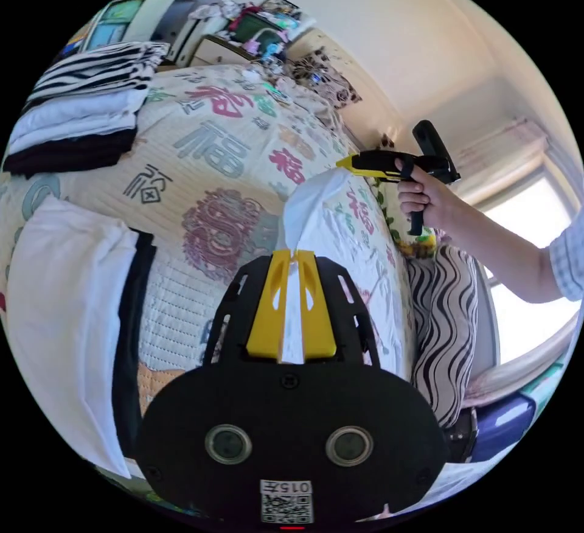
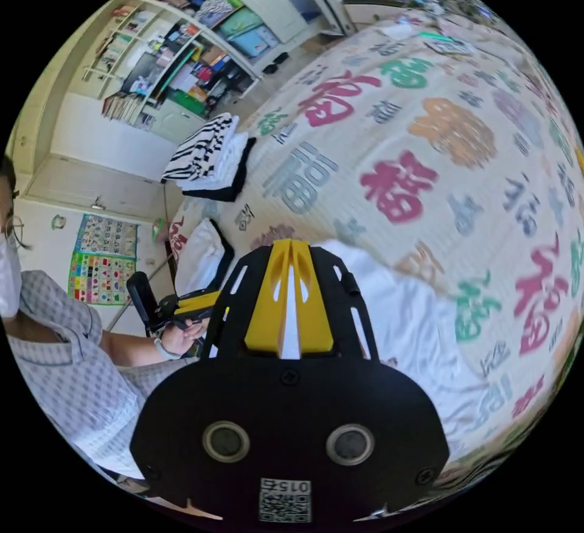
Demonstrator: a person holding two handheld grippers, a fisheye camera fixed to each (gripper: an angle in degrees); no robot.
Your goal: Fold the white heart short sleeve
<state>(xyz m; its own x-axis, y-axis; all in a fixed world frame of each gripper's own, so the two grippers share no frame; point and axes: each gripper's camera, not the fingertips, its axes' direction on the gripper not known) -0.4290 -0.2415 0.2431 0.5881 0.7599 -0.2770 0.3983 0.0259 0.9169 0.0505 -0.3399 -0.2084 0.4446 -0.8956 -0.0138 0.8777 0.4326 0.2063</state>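
Gripping white fabric, the left tool (image 1: 292,265) has its two yellow jaws clenched on an edge of the white short-sleeve shirt (image 1: 316,204), and the right tool (image 2: 291,259) is likewise clamped on another part of the same garment (image 2: 401,326). In the left gripper view the right tool (image 1: 350,163) appears further off, held by the person's hand (image 1: 420,195), with the cloth stretched between the two tools above the bed's quilted cover printed with coloured characters (image 1: 225,149).

Risks from here: each grip looks to hold only a thin edge, so a sharp tug or an uneven pull could let the fabric slide out of a jaw and drop the shirt in a heap. If the tools come down at different heights, the fold would likely land crooked or trap a crease. The stack of folded clothes, zebra-striped on top (image 1: 91,101), lies well apart, so snagging it seems unlikely.

The shirt looks thin, soft and plain white from these angles; its heart print cannot be made out. It drapes loosely and lets light through.
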